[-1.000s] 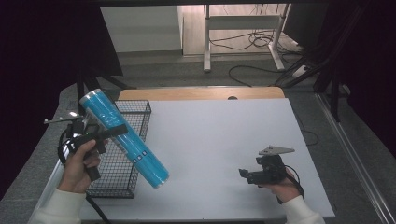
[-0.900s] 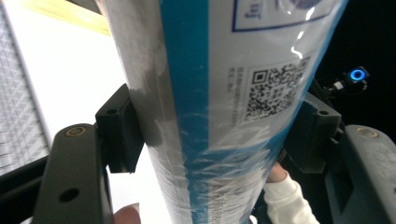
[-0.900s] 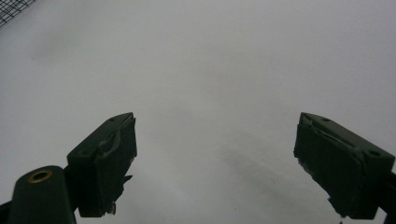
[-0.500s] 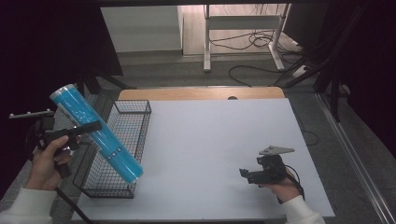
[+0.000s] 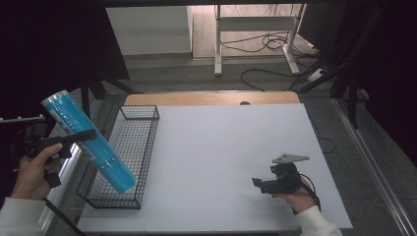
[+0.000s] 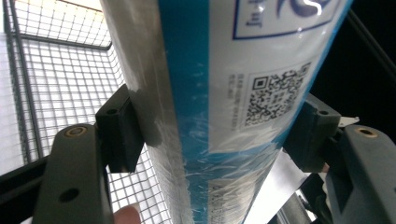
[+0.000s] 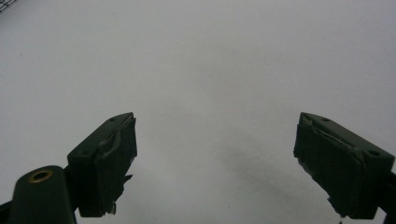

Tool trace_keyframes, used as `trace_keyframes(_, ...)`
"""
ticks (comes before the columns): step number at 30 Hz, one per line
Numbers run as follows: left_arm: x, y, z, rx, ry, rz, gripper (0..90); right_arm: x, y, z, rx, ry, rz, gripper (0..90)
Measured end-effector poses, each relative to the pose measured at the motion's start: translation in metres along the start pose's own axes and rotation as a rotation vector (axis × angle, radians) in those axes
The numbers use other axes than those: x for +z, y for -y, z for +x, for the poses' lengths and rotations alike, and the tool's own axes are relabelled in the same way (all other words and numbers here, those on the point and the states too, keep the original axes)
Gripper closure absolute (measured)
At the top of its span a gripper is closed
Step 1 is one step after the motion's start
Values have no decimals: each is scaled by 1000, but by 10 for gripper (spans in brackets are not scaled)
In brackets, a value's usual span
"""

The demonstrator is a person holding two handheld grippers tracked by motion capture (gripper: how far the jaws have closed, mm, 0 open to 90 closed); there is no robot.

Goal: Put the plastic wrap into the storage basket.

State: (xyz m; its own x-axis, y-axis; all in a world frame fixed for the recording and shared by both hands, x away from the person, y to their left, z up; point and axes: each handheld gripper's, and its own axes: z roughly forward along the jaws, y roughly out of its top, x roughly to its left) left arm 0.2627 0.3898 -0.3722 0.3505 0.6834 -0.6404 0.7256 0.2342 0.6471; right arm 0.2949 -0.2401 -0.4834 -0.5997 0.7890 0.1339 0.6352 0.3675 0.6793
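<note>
Clearly the left gripper is clamping a long blue cylindrical roll wrapped in glossy clear film, its fingers pressing on opposite sides of the tube about midway along it. The roll is hanging tilted in the air, its upper end out past the bench's left edge and its lower end showing in front of the black wire-mesh basket; whether it is over the basket or beside it cannot be told. Judging by the shiny, crinkled wrap, the surface is likely slippery, and the long body is probably light but prone to swinging, so a hold near the middle is looking sensible. A printed white label with a square code is facing the camera. The right gripper is resting low over the plain white bench, its fingers spread wide and holding nothing.
</note>
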Motion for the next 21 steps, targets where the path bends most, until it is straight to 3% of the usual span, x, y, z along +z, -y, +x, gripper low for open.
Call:
trace_keyframes(8,9,2,11,4,-54,33,321,1,0,0,-3,1,1,137)
trace_keyframes(21,17,0,15,14,-107,66,321,2,1,0,-4,6,8,138)
